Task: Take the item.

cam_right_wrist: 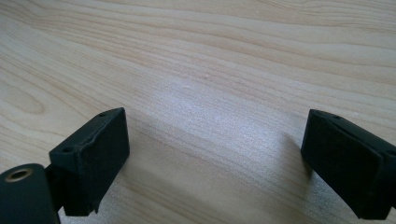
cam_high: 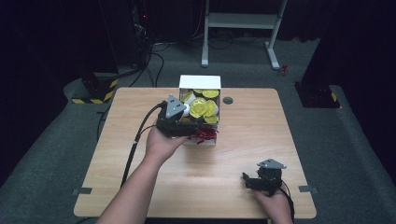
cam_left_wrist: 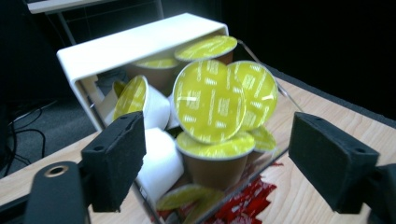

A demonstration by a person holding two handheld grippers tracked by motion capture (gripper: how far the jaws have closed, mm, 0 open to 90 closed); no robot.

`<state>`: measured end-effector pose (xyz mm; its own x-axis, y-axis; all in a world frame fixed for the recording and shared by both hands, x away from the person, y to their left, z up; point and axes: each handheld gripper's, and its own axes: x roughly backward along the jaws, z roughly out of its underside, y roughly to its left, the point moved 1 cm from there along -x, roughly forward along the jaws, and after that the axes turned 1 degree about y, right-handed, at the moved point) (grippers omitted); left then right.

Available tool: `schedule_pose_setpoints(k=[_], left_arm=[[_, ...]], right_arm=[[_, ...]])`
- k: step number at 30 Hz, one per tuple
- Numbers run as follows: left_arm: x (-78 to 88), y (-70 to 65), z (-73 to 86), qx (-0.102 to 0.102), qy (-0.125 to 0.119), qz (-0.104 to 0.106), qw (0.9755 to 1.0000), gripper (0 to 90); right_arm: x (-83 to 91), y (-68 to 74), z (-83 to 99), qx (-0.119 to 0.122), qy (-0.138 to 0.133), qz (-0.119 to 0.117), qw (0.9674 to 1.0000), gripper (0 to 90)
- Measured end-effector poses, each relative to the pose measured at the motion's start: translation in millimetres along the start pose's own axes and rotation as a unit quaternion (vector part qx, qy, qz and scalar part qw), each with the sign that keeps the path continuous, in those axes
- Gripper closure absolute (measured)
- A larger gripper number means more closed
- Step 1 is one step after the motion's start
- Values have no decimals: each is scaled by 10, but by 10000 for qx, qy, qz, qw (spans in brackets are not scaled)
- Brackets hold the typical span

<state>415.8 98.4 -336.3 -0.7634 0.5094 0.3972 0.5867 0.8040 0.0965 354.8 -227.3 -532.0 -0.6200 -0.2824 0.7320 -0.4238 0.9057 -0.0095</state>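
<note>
Black pads (cam_left_wrist: 114, 161) of my left hand-held gripper (cam_left_wrist: 219, 163) stand nearest in the left gripper view, set apart with nothing pressed between them. Past them sits the clear box (cam_left_wrist: 135, 44) with its white top, crammed with yellow-lidded coffee capsules (cam_left_wrist: 208, 100); a brown-bodied capsule (cam_left_wrist: 215, 161) lies in line with the gap, and red wrappers (cam_left_wrist: 243, 203) show along the box's lower edge. To do this well, I judge I should centre that capsule between the pads, go in straight, and close on its body rather than its foil lid, slowly, so the neighbours leaning on it don't tumble.

Turning to the right gripper view, my right hand-held gripper (cam_right_wrist: 212, 163) has its jaws spread wide over bare desk (cam_right_wrist: 210, 56), gripping nothing. I would leave it parked there, or use it to steady the box if the box slides.

From the high view, the left hand-held gripper (cam_high: 180, 122) hangs at the near left corner of the box (cam_high: 200, 81), which stands at the far middle of the desk (cam_high: 243, 140). The right one (cam_high: 266, 179) rests near the front right edge, well apart.
</note>
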Motion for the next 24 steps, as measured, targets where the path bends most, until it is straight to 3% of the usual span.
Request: schedule_pose_setpoints(k=[11,17,24], left_arm=[[-243,-21,-81,0,82,-169,9998,221],[-333,-53,-158,-46,71,-382,9992,227],[-410,-52,-127,-88,150,-394,9991,261]], right_arm=[[0,-3,1,22,-5,-3,10000,77],[2,-1,4,19,-1,-12,10000,77],[4,-1,7,50,-6,-24,10000,77]])
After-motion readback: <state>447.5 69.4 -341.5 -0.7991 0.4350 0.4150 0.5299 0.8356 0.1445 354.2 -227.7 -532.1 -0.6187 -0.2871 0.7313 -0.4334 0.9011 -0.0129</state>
